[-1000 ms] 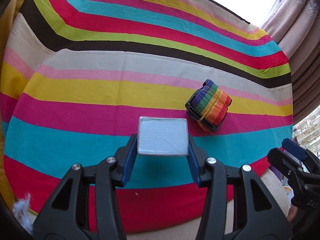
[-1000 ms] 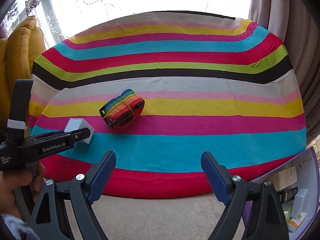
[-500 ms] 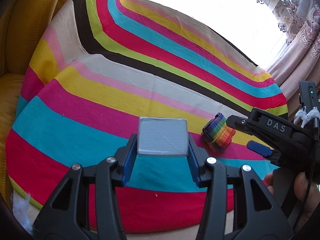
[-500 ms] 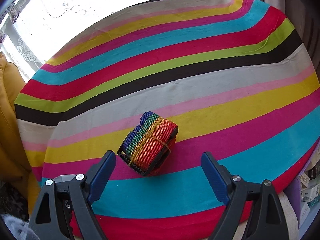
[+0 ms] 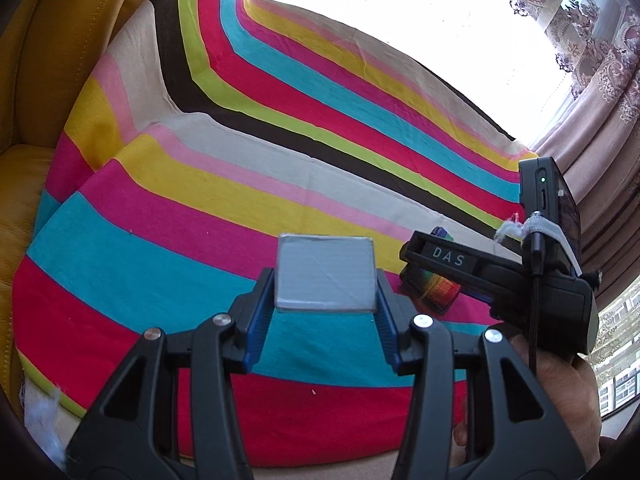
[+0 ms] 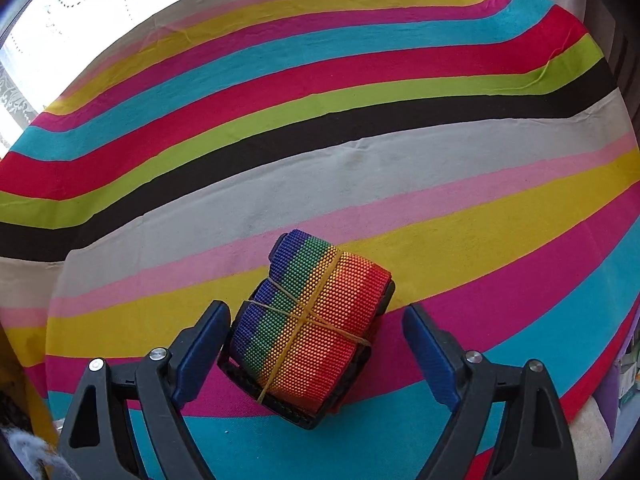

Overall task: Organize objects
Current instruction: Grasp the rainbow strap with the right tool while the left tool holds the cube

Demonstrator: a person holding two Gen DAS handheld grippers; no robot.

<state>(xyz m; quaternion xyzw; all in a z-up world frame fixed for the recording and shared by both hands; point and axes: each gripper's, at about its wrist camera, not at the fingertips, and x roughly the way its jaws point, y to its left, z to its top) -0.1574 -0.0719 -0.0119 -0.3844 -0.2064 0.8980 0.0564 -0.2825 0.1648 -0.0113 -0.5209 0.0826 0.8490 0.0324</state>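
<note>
My left gripper (image 5: pixel 325 280) is shut on a small grey-white box (image 5: pixel 326 272), held above the striped cloth (image 5: pixel 200 208). In the right wrist view a rolled rainbow strap (image 6: pixel 308 328), tied with a yellow rubber band and lying on a black buckle, sits on the striped cloth (image 6: pixel 360 160). My right gripper (image 6: pixel 316 344) stands open around it, one blue pad close to its left side and the other well clear on the right. In the left wrist view the right gripper's black body hides most of the rainbow strap (image 5: pixel 436 288).
A yellow sofa cushion (image 5: pixel 44 80) borders the cloth on the left. Patterned curtains (image 5: pixel 592 80) hang at the right before a bright window. A purple-edged box with small packages (image 6: pixel 624 372) shows at the right edge of the right wrist view. A hand (image 5: pixel 560 384) holds the right gripper.
The right gripper has come down and forward until the rainbow strap lies between its open jaws. The left gripper swung left earlier, then kept still with the box.
</note>
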